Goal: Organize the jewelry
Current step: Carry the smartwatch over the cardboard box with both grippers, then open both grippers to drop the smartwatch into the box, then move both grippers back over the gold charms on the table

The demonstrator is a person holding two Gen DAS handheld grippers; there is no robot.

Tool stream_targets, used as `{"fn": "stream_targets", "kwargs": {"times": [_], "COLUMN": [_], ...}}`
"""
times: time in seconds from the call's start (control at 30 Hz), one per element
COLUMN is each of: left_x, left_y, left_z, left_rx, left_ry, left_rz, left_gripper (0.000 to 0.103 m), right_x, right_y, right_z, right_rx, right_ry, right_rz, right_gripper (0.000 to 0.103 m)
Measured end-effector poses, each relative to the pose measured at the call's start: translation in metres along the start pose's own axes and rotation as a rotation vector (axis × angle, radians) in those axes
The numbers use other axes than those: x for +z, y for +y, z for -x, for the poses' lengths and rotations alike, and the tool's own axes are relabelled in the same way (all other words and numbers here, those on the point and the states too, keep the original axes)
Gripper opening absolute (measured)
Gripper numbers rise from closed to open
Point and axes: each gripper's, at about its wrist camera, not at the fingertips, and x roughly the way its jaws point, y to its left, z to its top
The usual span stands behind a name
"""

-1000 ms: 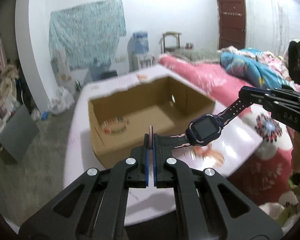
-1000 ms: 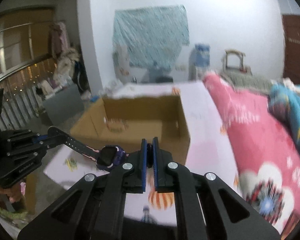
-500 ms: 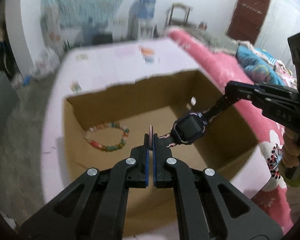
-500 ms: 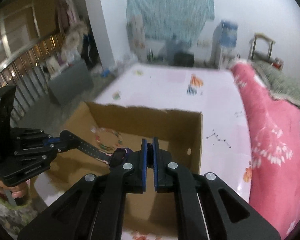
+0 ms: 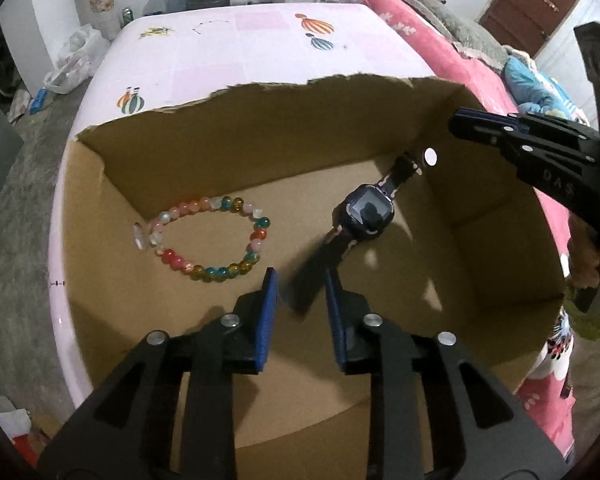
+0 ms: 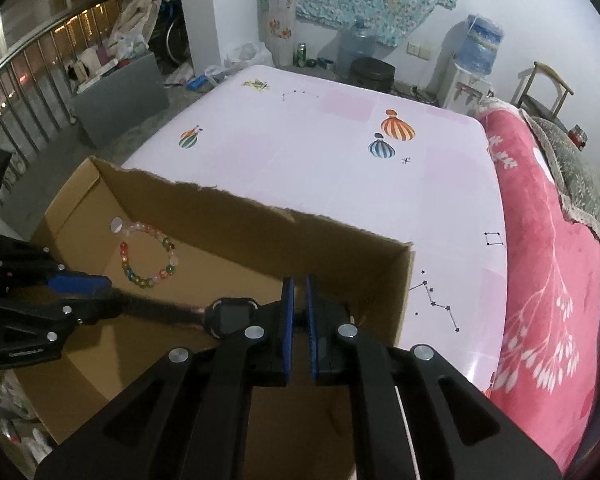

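Observation:
A dark purple watch (image 5: 368, 210) hangs inside an open cardboard box (image 5: 260, 140) on a pink table (image 5: 240, 52). My left gripper (image 5: 300, 276) points down into the box. Its jaws are opening, and the blurred lower strap lies loose between the pads. My right gripper (image 6: 299, 280) is shut on the other strap, right beside the watch (image 6: 232, 314). The right gripper (image 5: 456, 122) reaches in over the box's right wall; there I cannot make out where strap meets pads. A bracelet (image 5: 172, 258) of coloured beads lies on the box floor to the left.
The box (image 6: 260, 232) stands at the near end of the table (image 6: 320, 140). A pink flowered bed (image 6: 548, 280) runs along the right side. Beyond the far end are a water dispenser (image 6: 476, 60), a grey crate (image 6: 116, 96) on the floor and a railing.
Both grippers moved forward and down, carrying the watch from in front of the box to inside it. The left jaws have spread apart and let go of the strap.

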Motion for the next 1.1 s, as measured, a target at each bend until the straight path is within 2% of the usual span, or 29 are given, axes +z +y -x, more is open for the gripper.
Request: {"fn": "stream_targets", "kwargs": {"times": [0.1, 0.17, 0.23, 0.43, 0.53, 0.57, 0.63, 0.67, 0.77, 0.93, 1.1], "left_x": [-0.004, -0.009, -0.016, -0.055, -0.090, -0.099, -0.119, -0.131, -0.162, -0.191, -0.195], "left_y": [0.005, 0.004, 0.002, -0.006, -0.008, -0.008, -0.006, -0.004, 0.001, 0.002, -0.001], "left_z": [0.013, 0.028, 0.045, 0.110, 0.139, 0.145, 0.151, 0.151, 0.134, 0.076, 0.027], "left_rx": [-0.005, 0.000, -0.003, 0.038, 0.053, 0.057, 0.071, 0.082, 0.118, 0.172, 0.245], "left_ry": [-0.028, -0.066, -0.113, -0.293, -0.365, -0.377, -0.391, -0.388, -0.339, -0.204, -0.132], "left_rz": [0.017, 0.013, 0.007, -0.013, -0.029, -0.026, -0.014, -0.003, 0.028, 0.053, 0.013], "left_gripper": [0.032, 0.036, 0.042, 0.069, 0.082, 0.086, 0.088, 0.090, 0.091, 0.091, 0.091], "right_x": [0.001, -0.002, -0.007, -0.041, -0.074, -0.087, -0.116, -0.127, -0.167, -0.224, -0.245], "right_y": [-0.010, -0.014, -0.017, -0.017, -0.009, -0.005, 0.004, 0.006, 0.018, 0.047, 0.062], "right_z": [0.009, 0.021, 0.039, 0.105, 0.144, 0.155, 0.169, 0.171, 0.163, 0.107, 0.059], "right_rx": [0.013, 0.023, 0.018, 0.009, 0.007, 0.005, 0.010, 0.011, 0.019, -0.045, -0.112], "right_ry": [-0.022, -0.045, -0.080, -0.201, -0.282, -0.305, -0.321, -0.320, -0.257, -0.070, 0.057], "right_rz": [-0.035, -0.060, -0.077, -0.136, -0.160, -0.163, -0.181, -0.196, -0.248, -0.286, -0.298], "right_gripper": [0.008, 0.012, 0.028, 0.055, 0.072, 0.073, 0.083, 0.085, 0.090, 0.091, 0.091]}}
